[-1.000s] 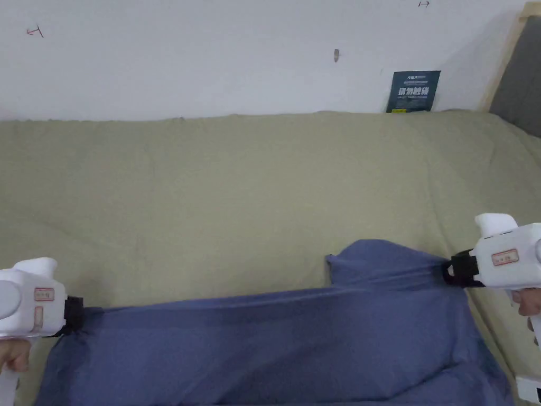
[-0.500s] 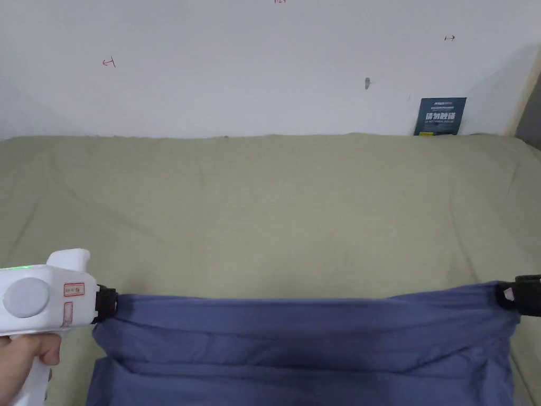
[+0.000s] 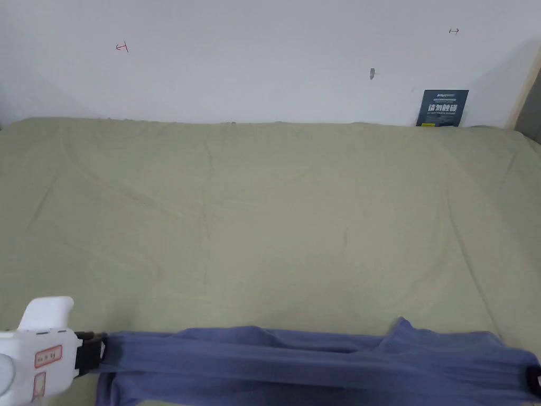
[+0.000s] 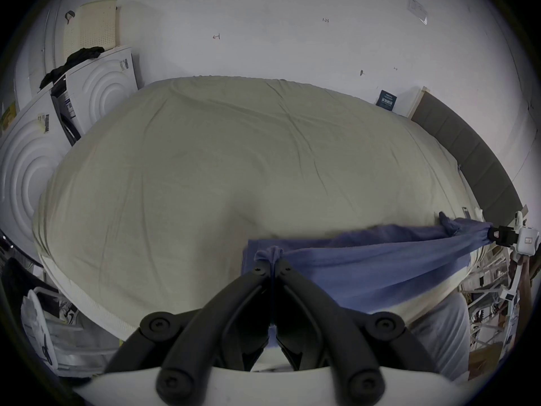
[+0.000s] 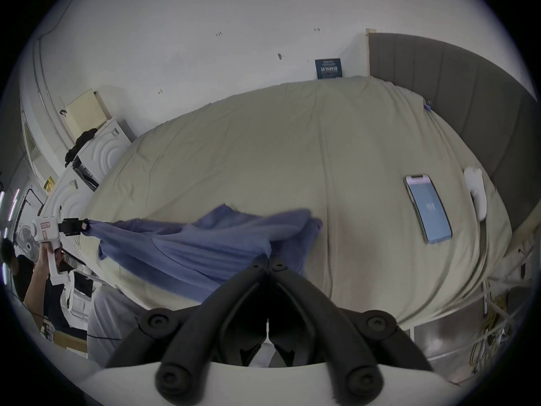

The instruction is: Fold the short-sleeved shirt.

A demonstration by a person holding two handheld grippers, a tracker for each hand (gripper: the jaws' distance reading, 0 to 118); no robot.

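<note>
A blue short-sleeved shirt [image 3: 317, 354] is stretched in a band along the near edge of the olive-covered bed [image 3: 264, 211]. My left gripper [image 3: 98, 351] is shut on its left end at the bottom left of the head view. In the left gripper view the jaws [image 4: 272, 261] pinch a bunched tip of the blue cloth [image 4: 366, 269]. My right gripper [image 3: 534, 379] holds the right end at the bottom right corner. In the right gripper view its jaws [image 5: 270, 263] are closed on the shirt [image 5: 205, 245], which hangs partly over the bed's edge.
A phone [image 5: 427, 208] and a white object [image 5: 475, 192] lie on the bed's right side near the grey headboard [image 5: 468, 96]. A dark sign [image 3: 441, 108] leans on the white wall. White foam panels [image 4: 26, 154] stand left of the bed.
Both grippers have pulled the shirt back toward the bed's near edge and lower, spreading apart. The shirt now shows as a narrower, taut band. The head camera has also shifted.
</note>
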